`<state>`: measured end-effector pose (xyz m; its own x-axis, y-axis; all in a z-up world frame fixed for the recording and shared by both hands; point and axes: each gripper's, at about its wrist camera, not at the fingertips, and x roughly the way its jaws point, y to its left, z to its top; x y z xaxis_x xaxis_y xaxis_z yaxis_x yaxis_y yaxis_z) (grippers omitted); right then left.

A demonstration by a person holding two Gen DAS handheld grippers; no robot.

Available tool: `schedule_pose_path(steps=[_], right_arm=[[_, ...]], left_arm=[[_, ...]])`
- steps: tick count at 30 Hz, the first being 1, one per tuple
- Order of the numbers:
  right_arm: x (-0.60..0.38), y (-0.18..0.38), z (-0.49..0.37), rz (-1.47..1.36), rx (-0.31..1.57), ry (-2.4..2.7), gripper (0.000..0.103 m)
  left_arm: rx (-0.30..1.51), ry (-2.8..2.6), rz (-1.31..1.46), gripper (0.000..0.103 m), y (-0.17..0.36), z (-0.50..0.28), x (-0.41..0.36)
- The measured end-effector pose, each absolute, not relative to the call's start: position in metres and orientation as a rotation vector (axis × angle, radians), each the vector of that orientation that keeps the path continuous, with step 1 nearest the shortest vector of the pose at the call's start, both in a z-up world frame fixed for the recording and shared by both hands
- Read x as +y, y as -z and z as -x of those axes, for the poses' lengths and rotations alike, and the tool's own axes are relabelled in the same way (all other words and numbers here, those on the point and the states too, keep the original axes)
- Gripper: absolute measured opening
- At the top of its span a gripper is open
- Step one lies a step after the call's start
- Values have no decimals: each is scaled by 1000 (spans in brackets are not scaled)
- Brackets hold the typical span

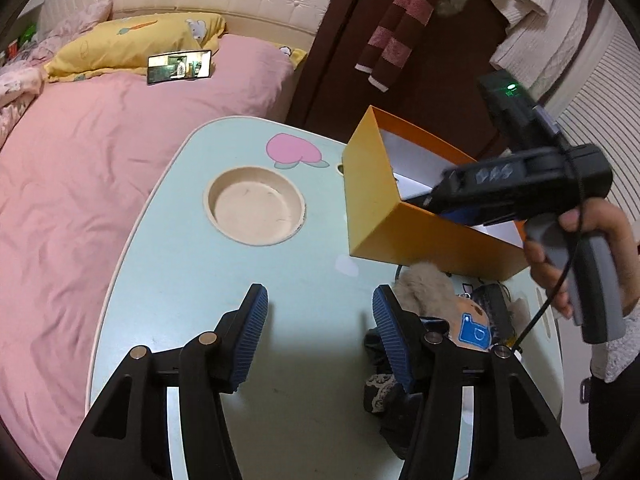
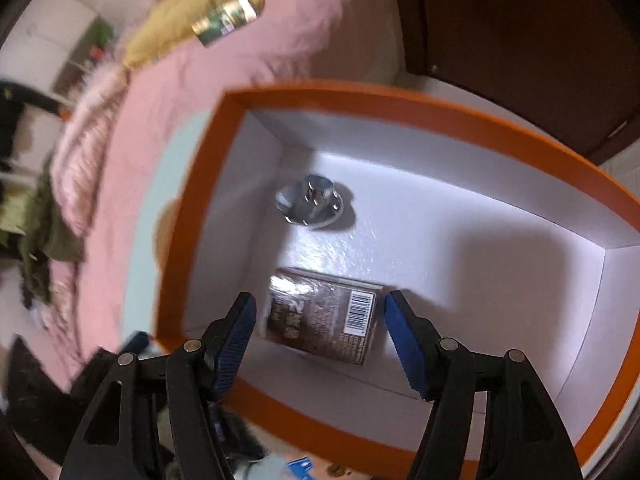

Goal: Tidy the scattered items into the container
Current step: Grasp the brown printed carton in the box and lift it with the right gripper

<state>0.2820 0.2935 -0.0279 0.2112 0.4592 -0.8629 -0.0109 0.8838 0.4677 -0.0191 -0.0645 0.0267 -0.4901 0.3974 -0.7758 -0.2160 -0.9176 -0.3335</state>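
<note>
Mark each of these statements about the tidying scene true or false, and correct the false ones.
1. The orange box already holds a brown packet and a shiny metal piece. True.
2. The right gripper is clamped on the packet. False: its fingers are spread apart above the packet, holding nothing.
3. The left gripper is open over the pale green table. True.
4. The furry plush toy lies inside the box. False: it lies on the table beside the box.
5. The round recess in the table holds a cup. False: nothing sits in it.
</note>
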Motion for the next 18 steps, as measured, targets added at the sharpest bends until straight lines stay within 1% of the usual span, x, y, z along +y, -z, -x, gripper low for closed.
schedule_pose_path(steps=[1,2,8,12,15,18], right_arm=[[297,26,-282,-360,1330,-328,65],[299,26,-281,-324,1332,-319,60],[284,24,-270,-344,1279,-340,59],[257,3,-252,-436,1159,-363,59],[236,-23,-224,-476,1038,-390,59],[223,-44,-184,-481,914,-409,59]], left_arm=[[-274,-2426,1335,56,-26,20,-66],[-280,-2430,1334,56,-26,21,-67],[-311,-2440,1329,56,-26,22,-72],[-317,-2448,1322,56,-29,24,-74],[-273,-2453,1313,56,-35,29,-71],[-216,-2452,1243,56,-51,35,-66]])
